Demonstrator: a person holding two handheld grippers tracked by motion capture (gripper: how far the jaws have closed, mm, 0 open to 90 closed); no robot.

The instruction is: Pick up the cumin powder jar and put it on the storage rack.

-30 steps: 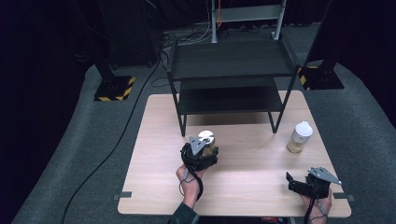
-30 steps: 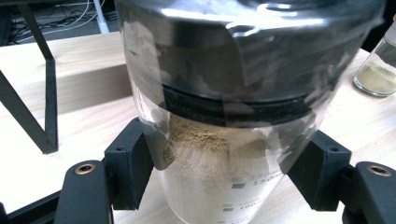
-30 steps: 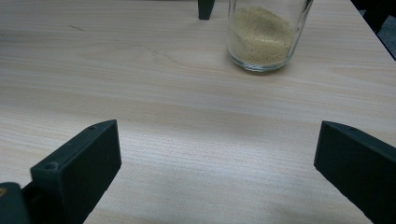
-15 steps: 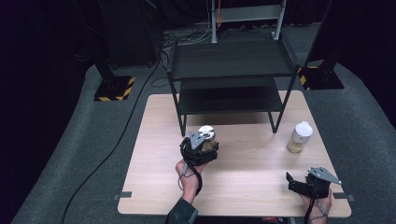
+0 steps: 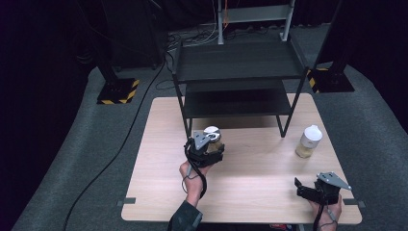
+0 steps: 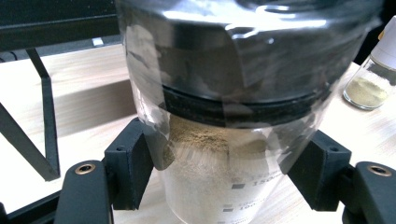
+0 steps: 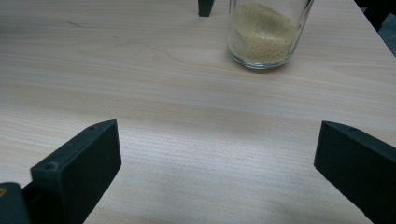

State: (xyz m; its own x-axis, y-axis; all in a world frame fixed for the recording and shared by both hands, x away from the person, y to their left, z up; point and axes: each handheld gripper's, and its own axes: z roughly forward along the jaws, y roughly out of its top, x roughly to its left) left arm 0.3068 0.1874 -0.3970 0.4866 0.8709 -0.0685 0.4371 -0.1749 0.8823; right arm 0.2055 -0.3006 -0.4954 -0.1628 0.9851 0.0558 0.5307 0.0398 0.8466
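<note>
The biggest thing in my way is the black shelf rack [image 5: 238, 82] standing at the far side of the tabletop [image 5: 250, 192]. Its front leg stands just beyond the jar [image 5: 212, 139] I carry, so if I swing toward the lower shelf without watching my height, I judge the jar's dark lid [image 6: 247, 51] could knock the shelf edge or the leg and jolt loose.

My left tongs [image 5: 208, 153] are clamped on the jar, low on the clear glass, one pad on each side below the lid, near the middle of the tabletop and in front of the rack. In the left gripper view the glass looks smooth and the pads sit under the widest part, so a tilt of my hand could let the jar slide or twist between them. It holds brownish powder, and I think a drop would mean broken glass and a mess.

My right tongs [image 5: 308, 188] gape wide with nothing between them, low at the near right corner. The small white-capped jar [image 5: 308, 141] stands well ahead of them; a careless reach could tip it over.
</note>
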